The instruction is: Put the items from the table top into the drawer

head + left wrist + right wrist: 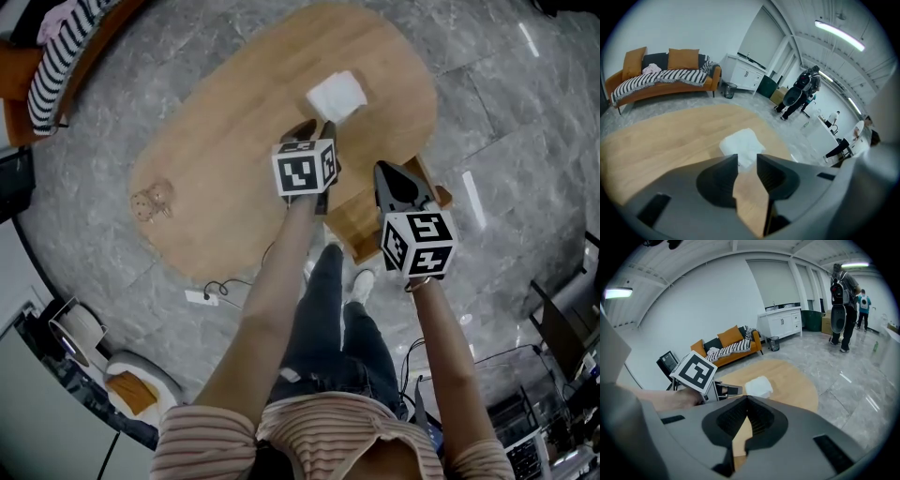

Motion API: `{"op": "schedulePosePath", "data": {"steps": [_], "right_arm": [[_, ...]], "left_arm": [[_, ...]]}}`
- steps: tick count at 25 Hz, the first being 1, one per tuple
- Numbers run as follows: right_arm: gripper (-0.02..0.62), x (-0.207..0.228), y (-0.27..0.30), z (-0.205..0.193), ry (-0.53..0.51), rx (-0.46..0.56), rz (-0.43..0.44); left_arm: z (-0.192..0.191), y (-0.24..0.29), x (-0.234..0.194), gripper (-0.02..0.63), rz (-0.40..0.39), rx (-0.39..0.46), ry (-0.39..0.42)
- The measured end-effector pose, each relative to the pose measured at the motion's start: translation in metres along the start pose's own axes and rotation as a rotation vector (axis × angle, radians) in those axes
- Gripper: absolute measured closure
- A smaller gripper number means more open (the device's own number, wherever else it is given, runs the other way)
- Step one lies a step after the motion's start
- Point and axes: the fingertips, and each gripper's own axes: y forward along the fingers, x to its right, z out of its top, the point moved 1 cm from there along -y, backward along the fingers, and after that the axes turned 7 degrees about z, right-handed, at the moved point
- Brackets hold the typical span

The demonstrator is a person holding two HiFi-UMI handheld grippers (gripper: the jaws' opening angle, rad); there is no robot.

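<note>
A white folded cloth point(336, 96) lies on the far part of the oval wooden table point(234, 141). My left gripper point(315, 127) hovers just short of the cloth point(740, 145), jaws apart with only bare tabletop showing between them, so the left gripper point(747, 157) is open. My right gripper point(382, 171) hangs to its right over an open wooden drawer point(361, 225) at the table's near edge. In the right gripper view the right gripper point(746, 398) has its tips touching and holds nothing. A small brown item point(151, 202) sits at the table's left end.
An orange sofa point(661, 77) with a striped blanket stands beyond the table. A white power strip point(202, 297) and cable lie on the marble floor by my legs. People point(841, 291) stand far off near white cabinets point(783, 322).
</note>
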Motion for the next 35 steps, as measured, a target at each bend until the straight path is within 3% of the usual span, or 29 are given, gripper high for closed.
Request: {"op": "schedulePosePath", "data": {"steps": [16,28,35], "right_arm": [[0.588,0.024,0.051,-0.01,0.028,-0.056,-0.004],[0.588,0.032,0.058,-0.017,0.046,-0.067,-0.006],[0.588,0.034,0.057,-0.016,0.046,-0.067,-0.014]], "left_arm": [[-0.019,0.056,-0.018,0.469,0.05,-0.104,-0.114],[-0.021,0.074,-0.022,0.471,0.075,-0.11,-0.162],[-0.016,0.072,-0.026,0.546,0.084,-0.079,-0.197]]}}
